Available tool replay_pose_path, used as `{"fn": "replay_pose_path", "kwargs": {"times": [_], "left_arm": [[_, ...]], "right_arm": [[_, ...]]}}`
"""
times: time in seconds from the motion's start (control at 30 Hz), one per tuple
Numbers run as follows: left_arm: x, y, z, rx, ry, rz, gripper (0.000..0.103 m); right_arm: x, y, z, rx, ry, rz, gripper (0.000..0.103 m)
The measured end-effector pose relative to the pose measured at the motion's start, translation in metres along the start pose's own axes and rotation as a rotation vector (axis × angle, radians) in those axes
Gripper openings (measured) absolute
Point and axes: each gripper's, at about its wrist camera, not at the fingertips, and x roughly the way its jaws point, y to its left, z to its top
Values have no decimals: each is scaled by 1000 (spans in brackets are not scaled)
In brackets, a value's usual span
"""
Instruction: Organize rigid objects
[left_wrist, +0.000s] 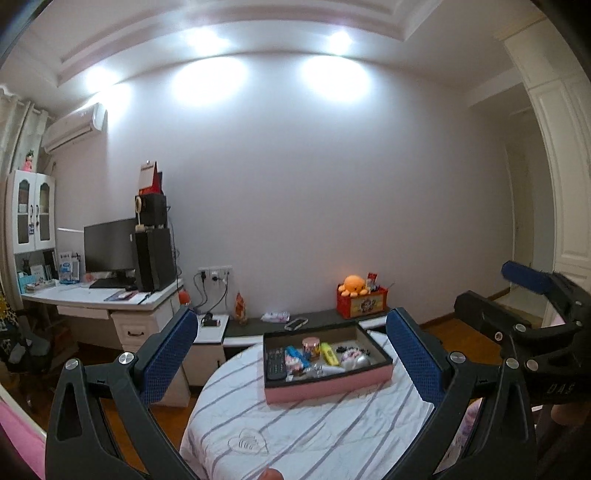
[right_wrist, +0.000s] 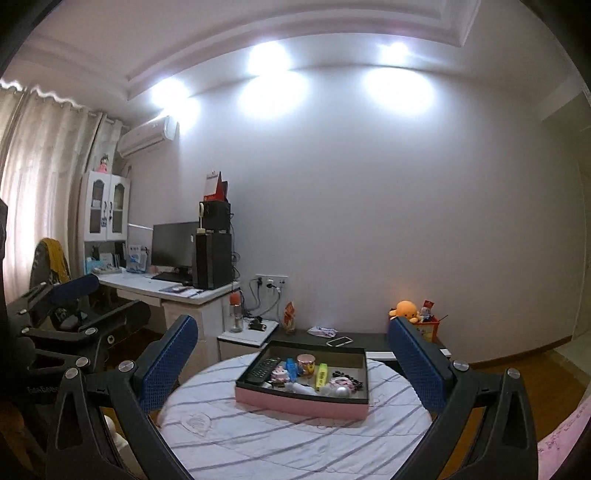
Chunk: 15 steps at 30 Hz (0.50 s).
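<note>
The pink tray (left_wrist: 327, 389) with a black rim serves as the reference landmark; it sits on the round desk (left_wrist: 295, 435), which is covered by a white striped cloth, toward the far half of the top. The tray's far edge lies close to the desk's far rim; a broad band of bare cloth lies between the tray's near wall and the desk's near rim. Inside the tray, all rigid objects are grouped: a black remote control (left_wrist: 276, 363) along the left wall, a blue item (left_wrist: 295, 355) beside it, a pink-lidded jar (left_wrist: 311, 348) upright near the centre, a yellow highlighter (left_wrist: 328, 353) right of the jar, and a white rounded object (left_wrist: 354, 360) toward the right wall. The far right part of the tray floor is bare. The left gripper (left_wrist: 291, 354) is held above the desk's near rim, its fingers released and spread wider than the tray, holding nothing. The right gripper (right_wrist: 293, 363) is likewise released, fingers wide apart and clear of the tray. In the left wrist view the right gripper (left_wrist: 524, 306) appears well to the right of the tray. Beyond the tray stands a low dark bench (left_wrist: 325, 317) carrying a phone (left_wrist: 295, 324) and a red box (left_wrist: 362, 301).
</note>
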Motion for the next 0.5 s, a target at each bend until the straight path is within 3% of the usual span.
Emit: {"fn": "replay_pose_path", "kwargs": {"times": [0.3, 0.5], "left_arm": [[16, -4, -7, 5, 90, 13, 103], [31, -7, -6, 15, 93, 82, 103]], "right_arm": [[15, -6, -10, 34, 90, 1, 103], [34, -9, -9, 33, 108, 7, 103]]}}
